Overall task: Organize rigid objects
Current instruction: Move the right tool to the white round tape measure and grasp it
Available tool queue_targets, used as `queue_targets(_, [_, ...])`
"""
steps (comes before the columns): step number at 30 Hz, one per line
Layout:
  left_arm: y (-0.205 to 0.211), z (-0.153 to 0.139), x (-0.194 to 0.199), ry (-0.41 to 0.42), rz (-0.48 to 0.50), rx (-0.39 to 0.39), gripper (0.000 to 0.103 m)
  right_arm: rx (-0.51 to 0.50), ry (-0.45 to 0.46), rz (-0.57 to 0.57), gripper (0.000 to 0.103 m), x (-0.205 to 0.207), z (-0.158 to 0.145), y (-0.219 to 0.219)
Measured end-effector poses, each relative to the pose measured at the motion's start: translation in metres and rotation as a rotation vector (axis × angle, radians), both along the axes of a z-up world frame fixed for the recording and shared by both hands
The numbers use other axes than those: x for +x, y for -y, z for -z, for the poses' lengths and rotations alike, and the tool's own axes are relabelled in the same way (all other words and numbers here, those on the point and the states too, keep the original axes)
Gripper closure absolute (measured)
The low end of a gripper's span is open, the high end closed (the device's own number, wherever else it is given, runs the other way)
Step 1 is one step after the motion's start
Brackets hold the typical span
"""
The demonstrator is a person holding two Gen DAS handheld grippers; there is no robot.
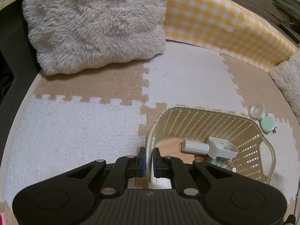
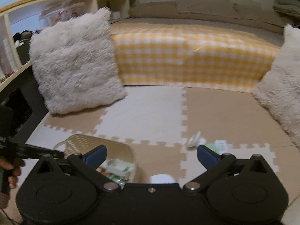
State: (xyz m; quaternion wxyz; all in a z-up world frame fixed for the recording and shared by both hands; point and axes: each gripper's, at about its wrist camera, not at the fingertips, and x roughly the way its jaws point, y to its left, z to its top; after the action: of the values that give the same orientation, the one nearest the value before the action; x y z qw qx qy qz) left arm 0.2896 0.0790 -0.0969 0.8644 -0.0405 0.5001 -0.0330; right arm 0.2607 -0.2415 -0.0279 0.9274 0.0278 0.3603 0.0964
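Observation:
A cream lattice basket (image 1: 196, 120) stands on the foam floor mat. My left gripper (image 1: 149, 154) is shut on its near rim, one pad outside the wall and one inside. In the basket lie a white cylinder (image 1: 195, 146) and a grey compartment holder (image 1: 222, 148). Beyond the basket on the mat are a clear plastic cap (image 1: 256, 110), a mint round case (image 1: 267, 124) and a white plug (image 1: 272, 118). My right gripper (image 2: 151, 151) hangs open above the mat with nothing between its fingers; the basket (image 2: 90, 142) is at its lower left, the mint case (image 2: 211, 146) near its right finger.
Two shaggy cream pillows (image 1: 93, 24) (image 2: 281, 86) lean on a yellow checked mattress edge (image 1: 225, 24). A shelf unit (image 2: 56, 5) stands at the left. A hand (image 2: 11, 168) holds the left gripper's handle. A white round object (image 2: 162, 179) shows just ahead of my right gripper's body.

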Motion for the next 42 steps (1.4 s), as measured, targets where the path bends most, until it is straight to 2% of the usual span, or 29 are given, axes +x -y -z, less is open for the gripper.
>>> queue_targets(7, [0.001, 0.000, 0.000, 0.000, -0.001, -0.001, 0.095, -0.034, 0.036, -0.001, 0.000, 0.002, 0.033, 0.024])
queue_targets(11, [0.001, 0.000, 0.000, 0.000, -0.001, -0.002, 0.095, -0.056, 0.093, -0.068, 0.000, -0.001, 0.047, 0.030])
queue_targets(19, [0.001, 0.000, 0.000, -0.001, -0.002, -0.002, 0.095, -0.092, 0.019, -0.100, 0.000, 0.011, 0.084, 0.035])
queue_targets(25, [0.001, 0.000, 0.000, -0.001, -0.002, -0.002, 0.095, -0.186, -0.026, -0.154, 0.000, 0.013, 0.114, 0.030])
queue_targets(34, [0.001, 0.000, 0.000, -0.001, -0.002, -0.001, 0.095, -0.184, -0.066, -0.260, 0.000, 0.018, 0.136, 0.013])
queue_targets(38, [0.001, 0.000, -0.001, -0.001, -0.001, 0.001, 0.095, -0.186, -0.086, -0.265, 0.000, 0.024, 0.140, 0.006])
queue_targets(39, [0.001, 0.000, -0.001, -0.001, -0.001, 0.001, 0.095, -0.186, -0.087, -0.264, 0.002, 0.026, 0.141, 0.005])
queue_targets(41, [0.002, 0.000, 0.000, -0.001, -0.001, 0.001, 0.095, -0.184, -0.087, -0.265, 0.020, 0.029, 0.142, 0.002])
queue_targets(42, [0.002, 0.000, -0.001, -0.001, -0.001, 0.001, 0.095, -0.183, -0.092, -0.268, 0.021, 0.030, 0.143, 0.000])
